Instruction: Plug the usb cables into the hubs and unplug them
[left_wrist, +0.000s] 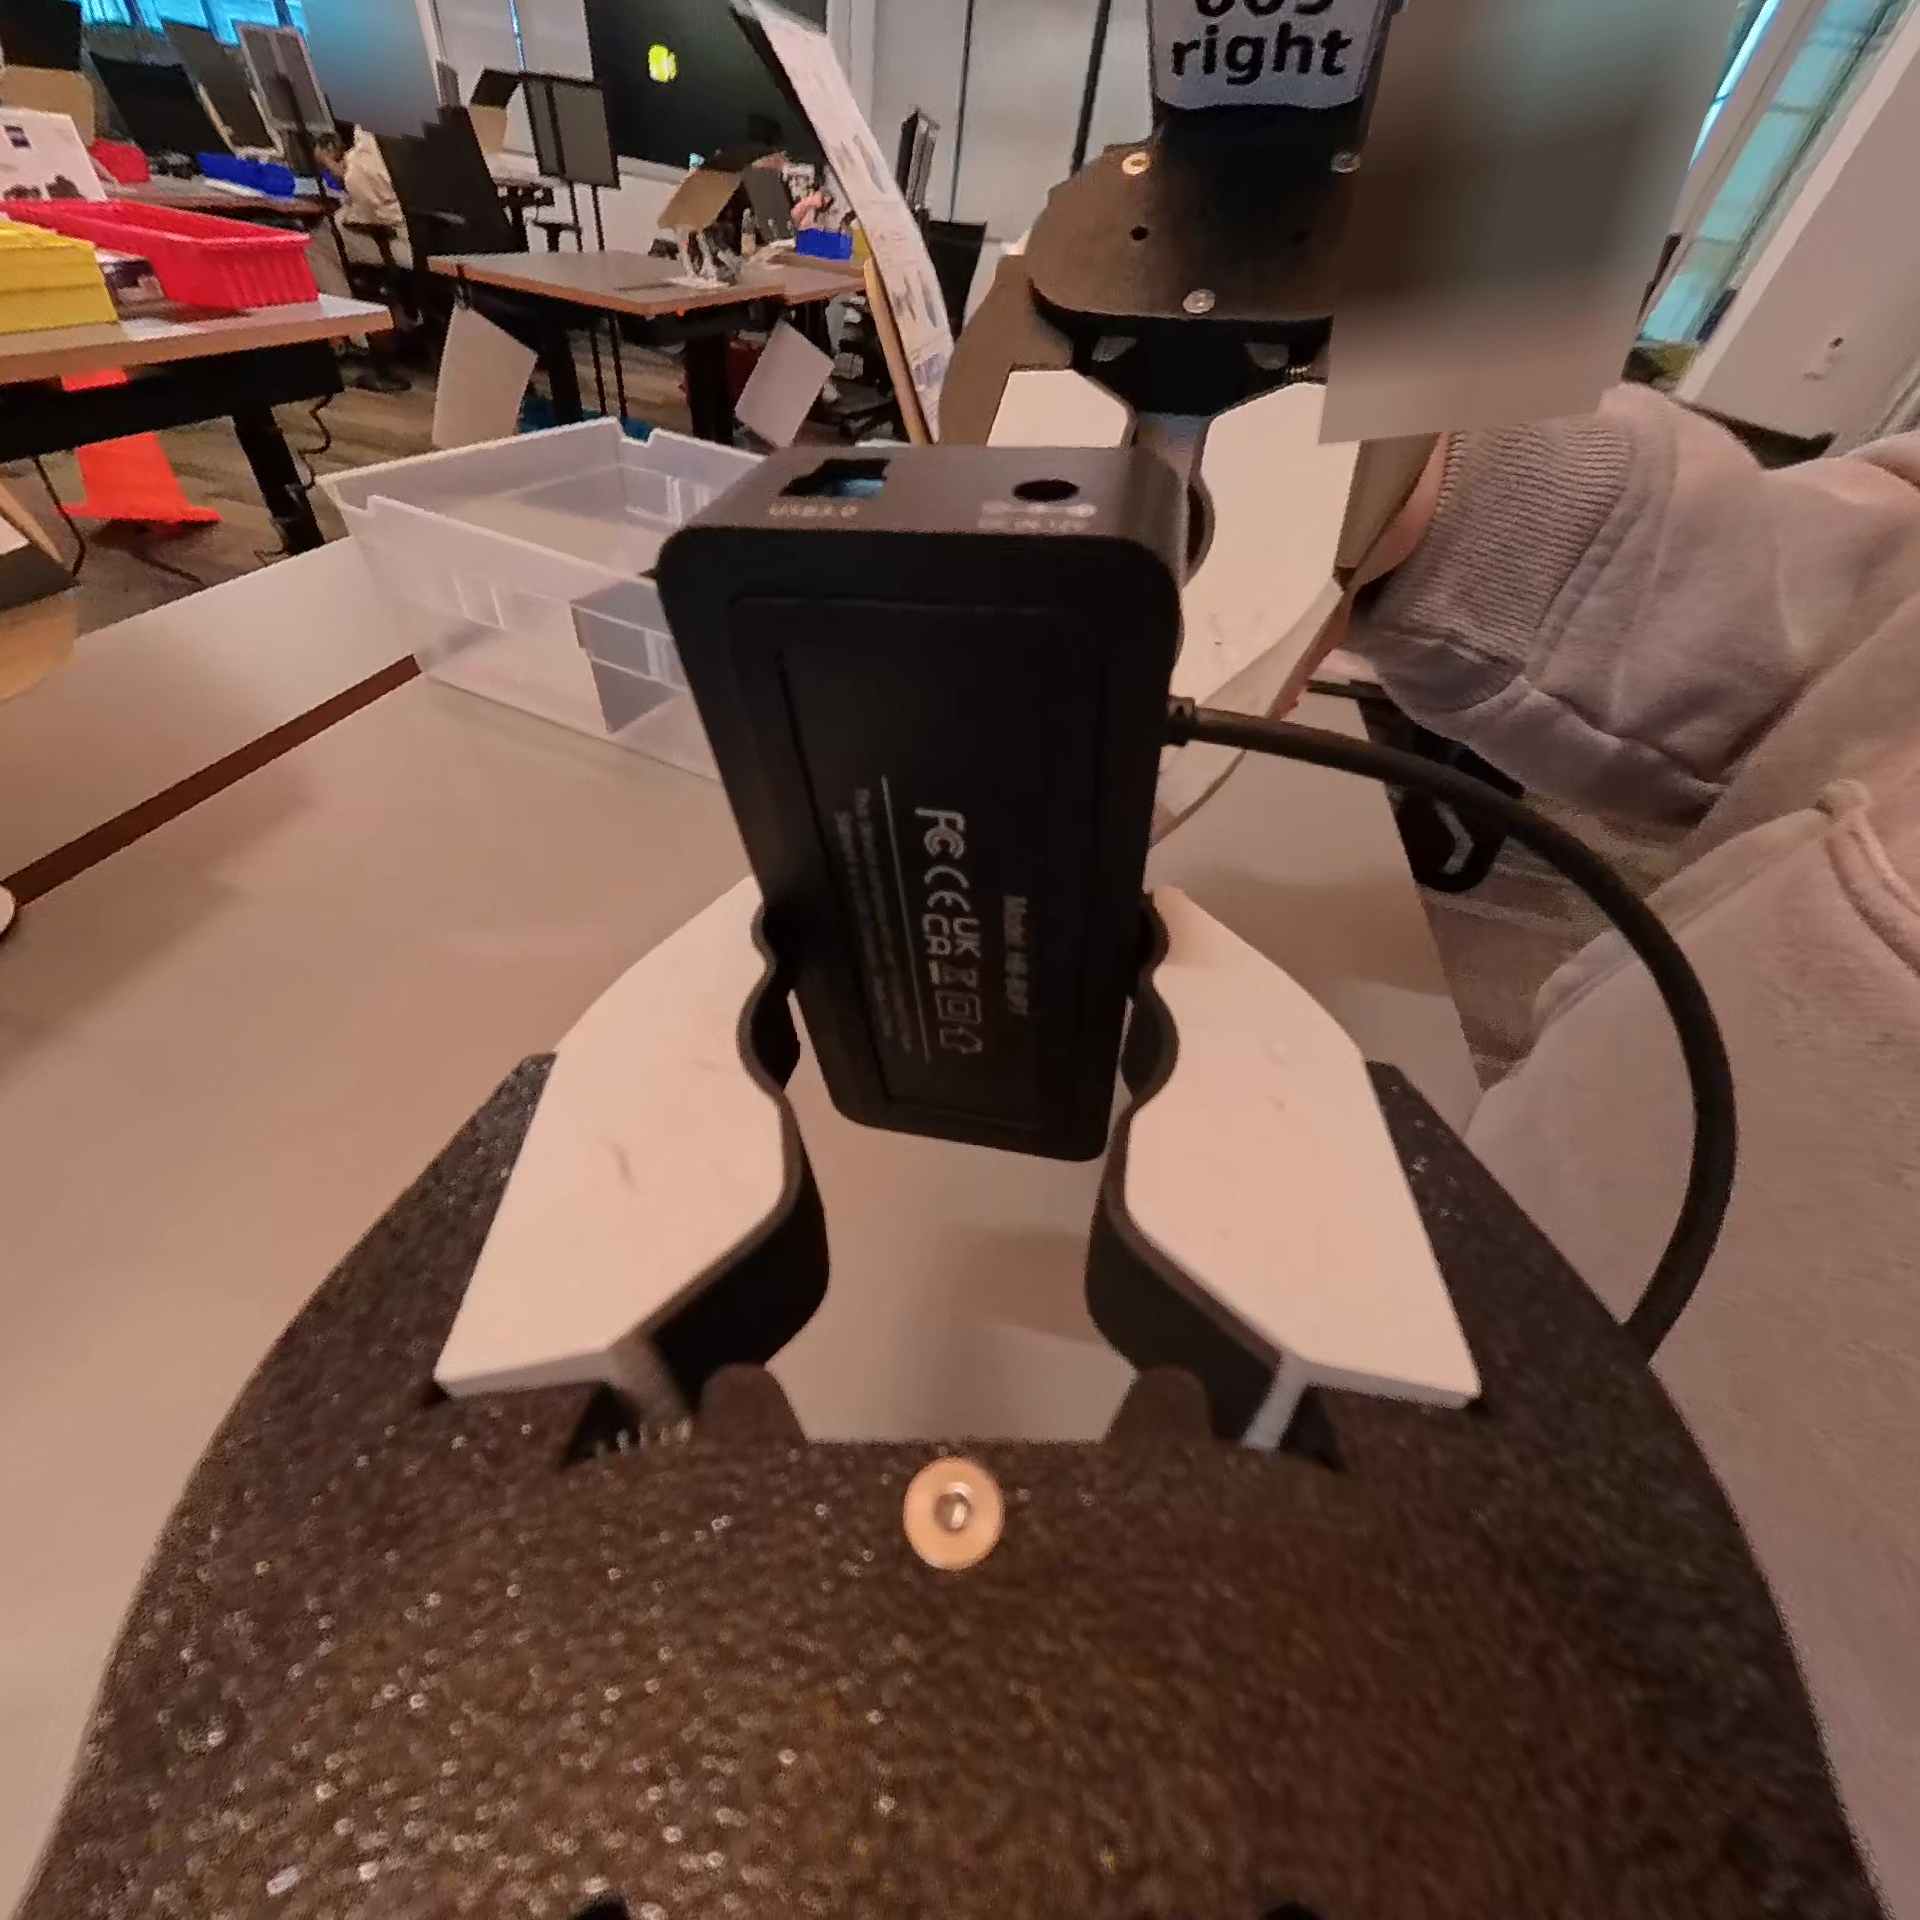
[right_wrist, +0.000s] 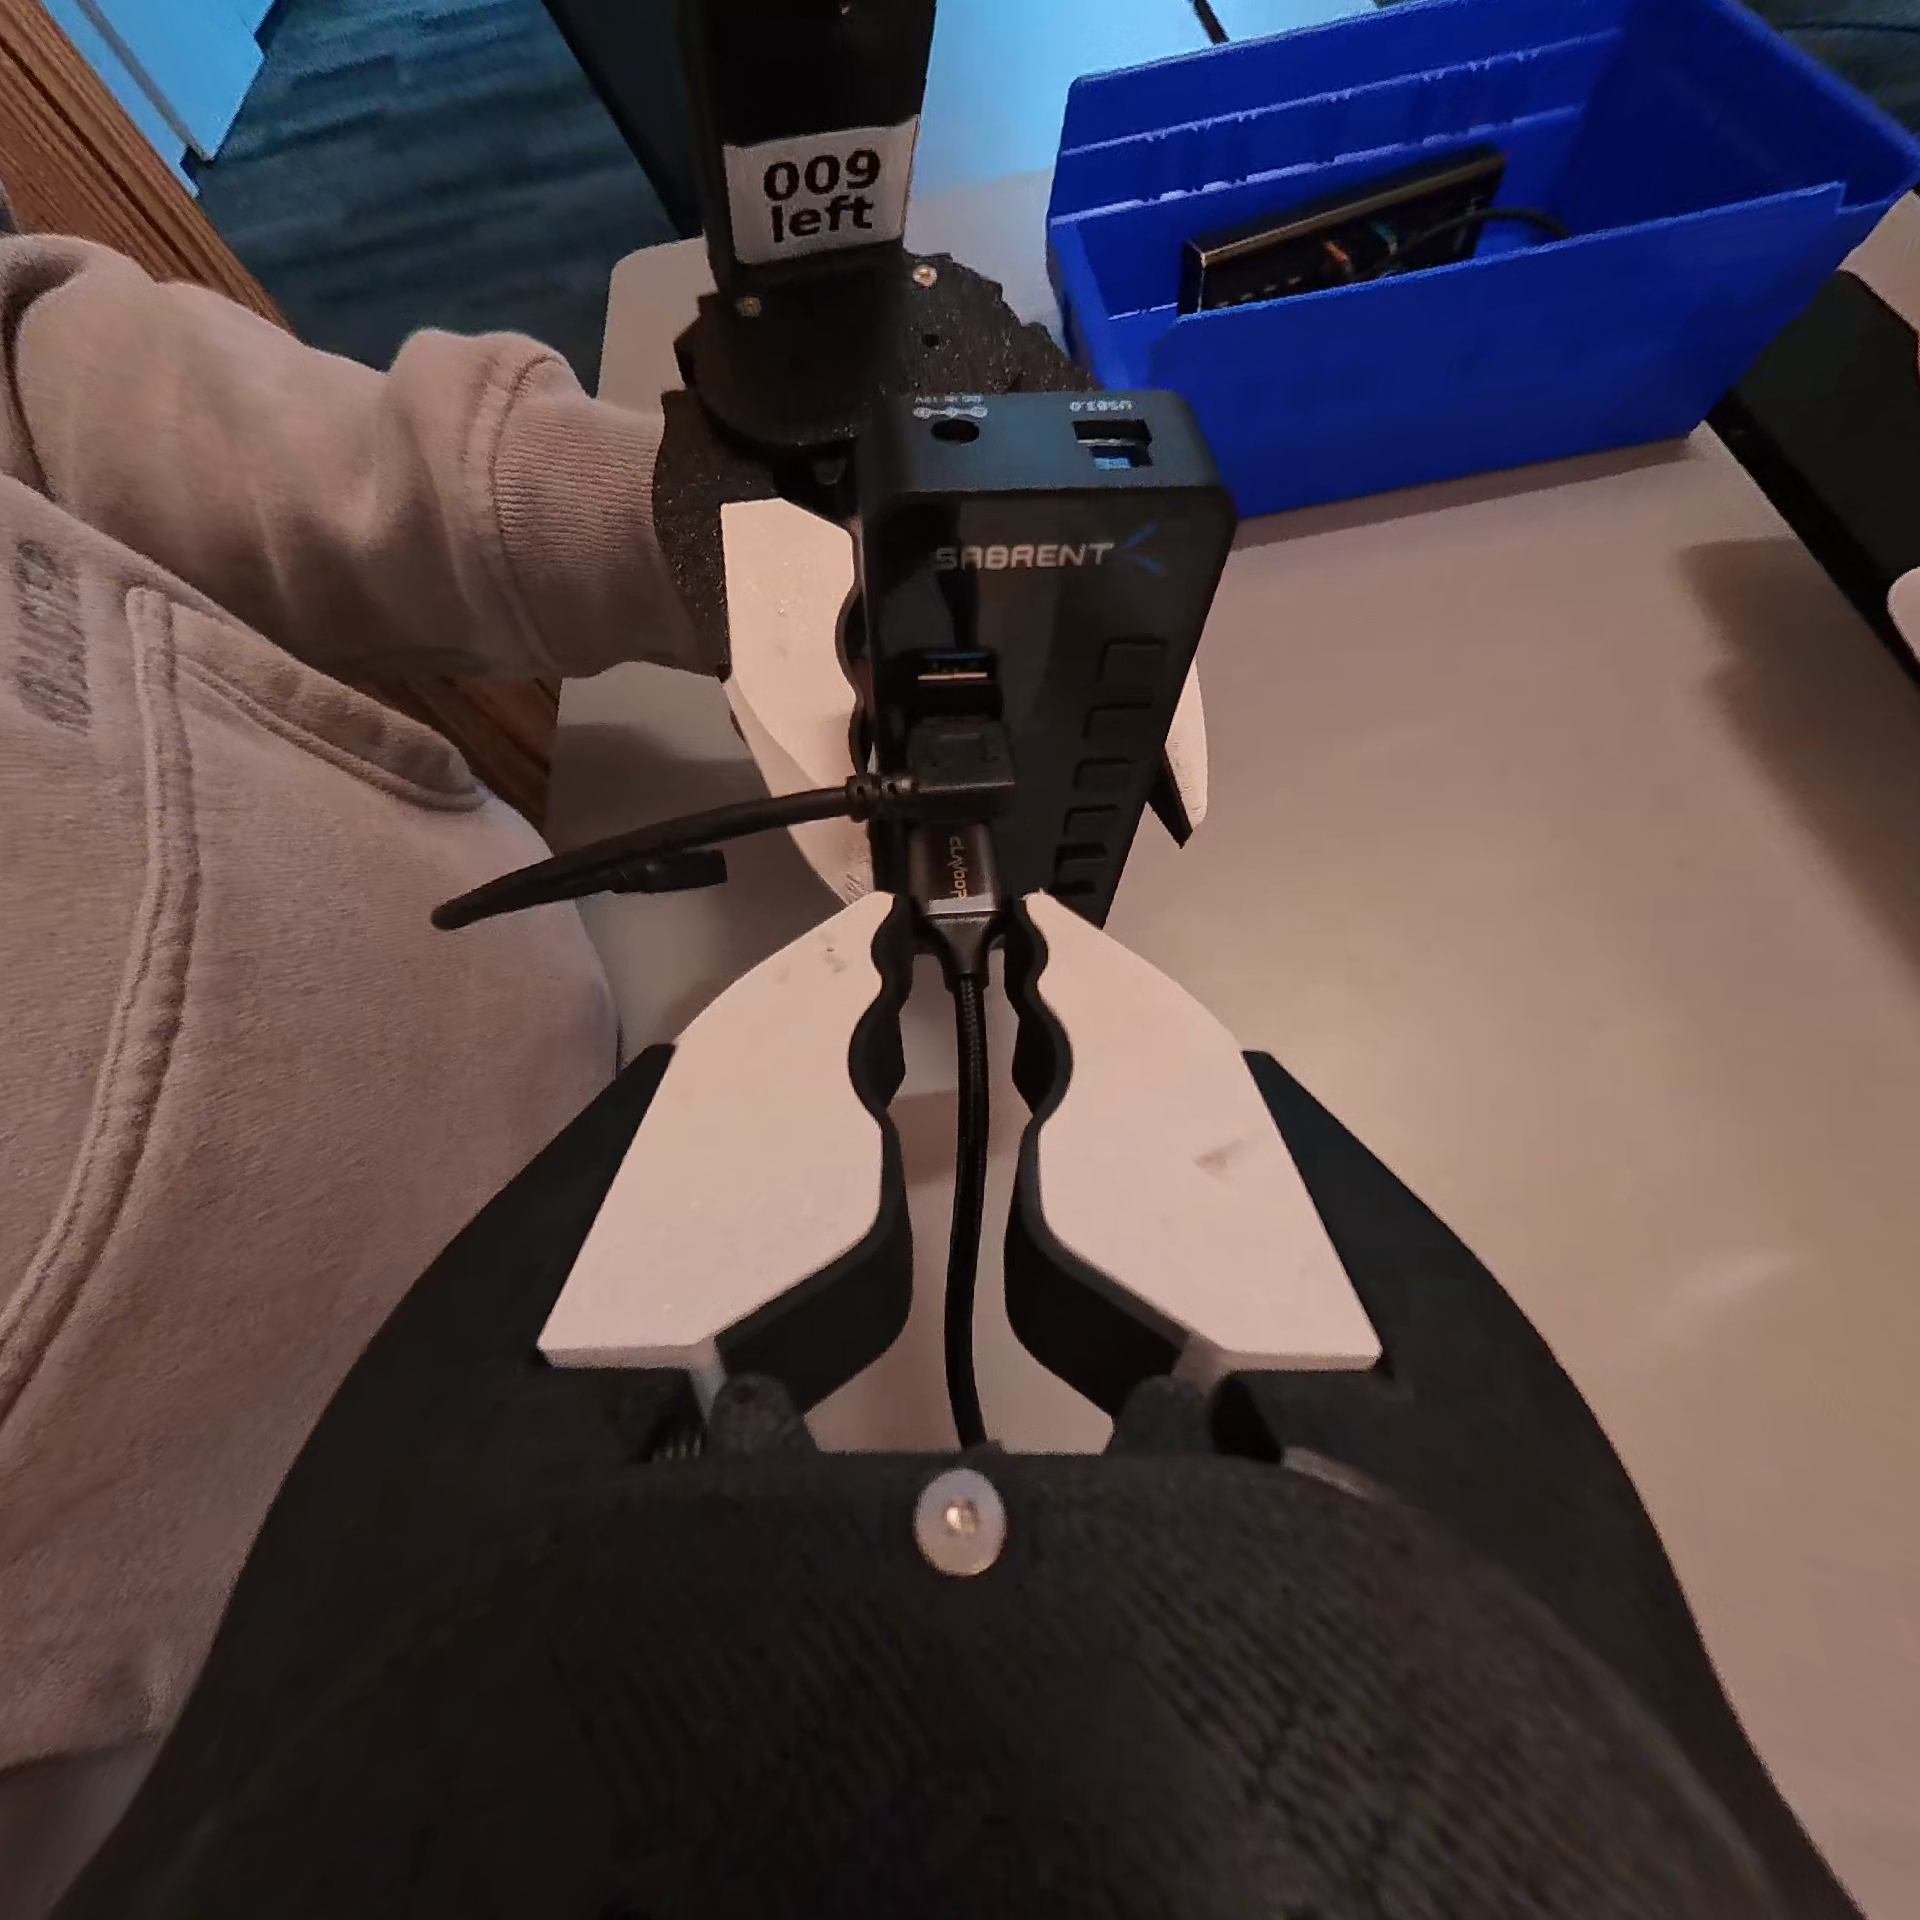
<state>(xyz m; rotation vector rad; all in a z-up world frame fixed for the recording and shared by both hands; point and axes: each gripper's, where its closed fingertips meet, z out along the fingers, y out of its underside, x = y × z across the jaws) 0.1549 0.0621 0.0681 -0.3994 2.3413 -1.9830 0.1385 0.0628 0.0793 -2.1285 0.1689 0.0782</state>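
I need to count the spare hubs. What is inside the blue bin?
The blue bin holds one dark hub-like device with a cable, behind a divider. The bin's front wall hides the nearest compartment, so more may be there.

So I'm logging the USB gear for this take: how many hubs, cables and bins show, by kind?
Hubs: 2, the held black hub and one in the blue bin
Cables: 2, braided cable, angled-plug cable
Bins: 2, blue bin, clear bin
Total: 6

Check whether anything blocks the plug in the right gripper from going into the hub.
Nothing visible does. The right gripper holds the braided cable's plug right at the hub. Another plug fills the neighbouring port, beside its path.
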